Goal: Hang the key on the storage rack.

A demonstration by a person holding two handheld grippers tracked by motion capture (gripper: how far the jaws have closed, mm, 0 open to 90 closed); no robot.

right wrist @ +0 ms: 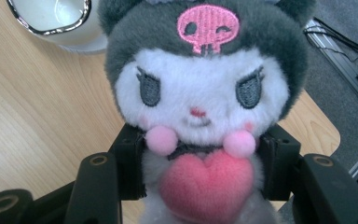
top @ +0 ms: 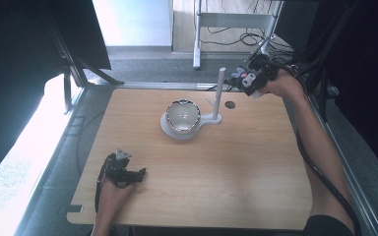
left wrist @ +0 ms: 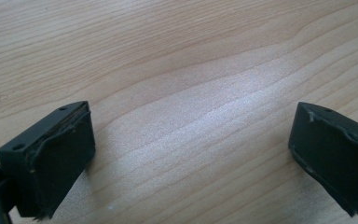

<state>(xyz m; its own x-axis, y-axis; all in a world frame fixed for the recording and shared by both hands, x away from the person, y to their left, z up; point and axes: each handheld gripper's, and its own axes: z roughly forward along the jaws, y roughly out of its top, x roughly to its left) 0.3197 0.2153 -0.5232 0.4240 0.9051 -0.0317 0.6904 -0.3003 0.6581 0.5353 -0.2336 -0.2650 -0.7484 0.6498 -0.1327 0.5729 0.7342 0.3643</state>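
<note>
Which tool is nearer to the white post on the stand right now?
Right. The right tool, shut on the plush toy, hangs just right of the white post. The left tool rests open at the table's near left, far from it.

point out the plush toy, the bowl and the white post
plush toy (right wrist: 200, 93), right gripper view, on its white face
bowl (top: 182, 116), high view, on its shiny inside
white post (top: 219, 93), high view, halfway up its shaft

A light wooden table (top: 236, 167) with rounded corners is seen from above. Just past its centre, toward twelve o'clock, a white stand (top: 179, 129) is set, topped by a glassy dome (top: 182, 115), with an upright white post (top: 219, 93) at its three o'clock.
</note>
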